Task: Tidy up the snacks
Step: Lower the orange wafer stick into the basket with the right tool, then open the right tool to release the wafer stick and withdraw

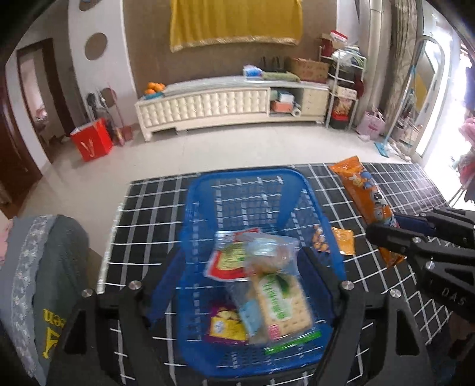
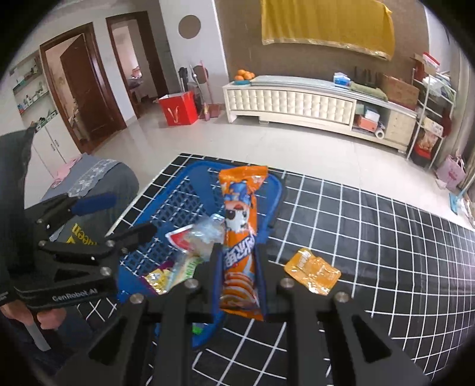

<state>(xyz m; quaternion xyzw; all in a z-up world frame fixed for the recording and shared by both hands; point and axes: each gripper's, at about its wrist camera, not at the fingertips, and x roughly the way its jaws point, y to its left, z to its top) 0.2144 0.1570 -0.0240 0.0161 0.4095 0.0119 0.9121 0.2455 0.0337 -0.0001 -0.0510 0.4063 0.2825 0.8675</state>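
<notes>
A blue mesh basket (image 1: 207,190) sat on the checked cloth, holding cracker packets (image 1: 282,303). A long orange snack pack (image 2: 240,237) was held above its rim; a small orange sachet (image 2: 311,271) lay beside.

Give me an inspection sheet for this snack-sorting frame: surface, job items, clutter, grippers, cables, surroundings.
Surface: table under a black cloth with white grid.
Job's things: blue basket on the table holding several packets, among them a cracker pack, a red-edged packet and a yellow and purple packet; long orange snack pack lifted beside the basket; small orange sachet on the cloth.
Clutter: nothing seen on the table.
Grippers: left gripper open above the basket, holding nothing; right gripper shut on the long orange snack pack.
Cables: nothing seen.
Surroundings: cream cabinet, yellow cloth on the wall, red bag on the floor.
</notes>
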